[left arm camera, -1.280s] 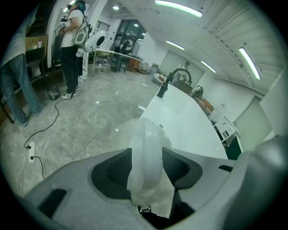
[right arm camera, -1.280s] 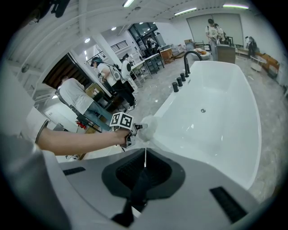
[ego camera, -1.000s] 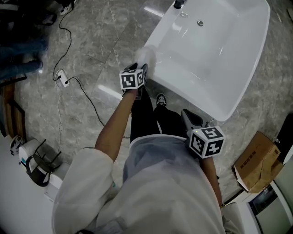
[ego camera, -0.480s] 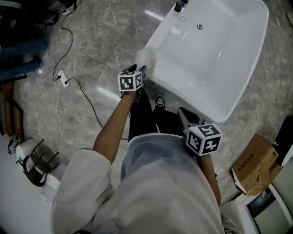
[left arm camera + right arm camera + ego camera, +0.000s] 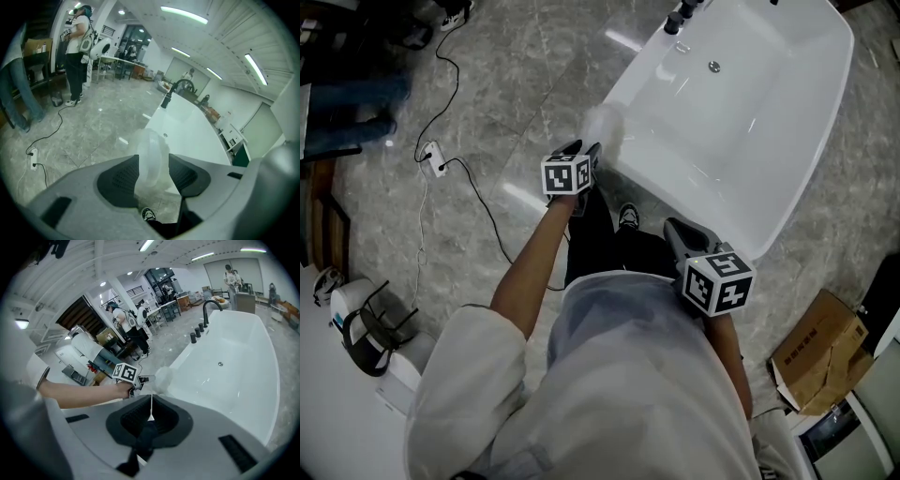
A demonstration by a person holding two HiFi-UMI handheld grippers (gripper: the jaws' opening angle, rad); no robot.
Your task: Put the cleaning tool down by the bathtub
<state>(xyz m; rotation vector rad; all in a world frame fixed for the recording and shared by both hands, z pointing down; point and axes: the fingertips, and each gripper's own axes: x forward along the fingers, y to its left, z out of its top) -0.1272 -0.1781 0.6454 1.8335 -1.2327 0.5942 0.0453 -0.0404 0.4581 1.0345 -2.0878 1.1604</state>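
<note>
The cleaning tool (image 5: 604, 123) is a pale, translucent, soft-looking pad. My left gripper (image 5: 586, 152) is shut on it and holds it against the near corner rim of the white bathtub (image 5: 675, 192). In the left gripper view the tool (image 5: 151, 159) stands between the two dark pads, with the tub (image 5: 187, 126) beyond it. My right gripper (image 5: 679, 234) hangs shut and empty below the tub's near edge, over the person's dark trouser legs. Its own view shows the tub (image 5: 234, 366), the tool (image 5: 164, 378) and the left gripper (image 5: 133, 380).
A black tap (image 5: 680, 17) stands at the tub's far end. A power strip with its cable (image 5: 431, 159) lies on the grey marble floor at left. A cardboard box (image 5: 816, 352) sits at lower right, a white chair-like object (image 5: 361, 328) at lower left. A person (image 5: 75, 51) stands further off.
Little has moved. The left gripper still holds the tool at the tub's corner, and the right gripper has risen slightly. The head view has shifted a little.
</note>
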